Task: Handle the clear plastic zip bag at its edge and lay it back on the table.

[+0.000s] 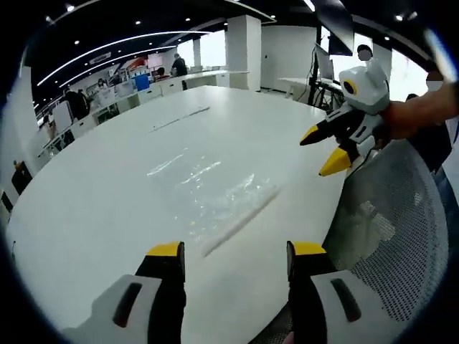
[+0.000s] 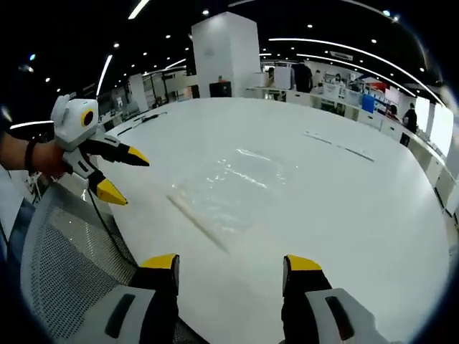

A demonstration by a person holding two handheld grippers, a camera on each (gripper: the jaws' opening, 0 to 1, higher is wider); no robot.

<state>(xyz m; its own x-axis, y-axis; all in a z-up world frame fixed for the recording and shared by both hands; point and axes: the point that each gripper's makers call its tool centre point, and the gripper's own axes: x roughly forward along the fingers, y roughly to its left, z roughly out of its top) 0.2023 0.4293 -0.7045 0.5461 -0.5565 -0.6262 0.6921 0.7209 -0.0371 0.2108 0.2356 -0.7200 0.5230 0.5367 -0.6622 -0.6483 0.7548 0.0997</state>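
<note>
The clear plastic zip bag (image 1: pixel 211 193) lies flat on the white table (image 1: pixel 93 193) in front of you, its zip edge turned toward the table's near rim; through the plastic you can see nothing but the tabletop. Your left gripper (image 1: pixel 235 251) sits low near that rim, its fingers spread apart and holding nothing — the bag lies just beyond the yellow tips. Your right gripper (image 2: pixel 231 259) is the same: fingers parted, nothing between them, short of the bag (image 2: pixel 229 188). A grey mesh chair back (image 1: pixel 401 236) stands beside the table edge.
</note>
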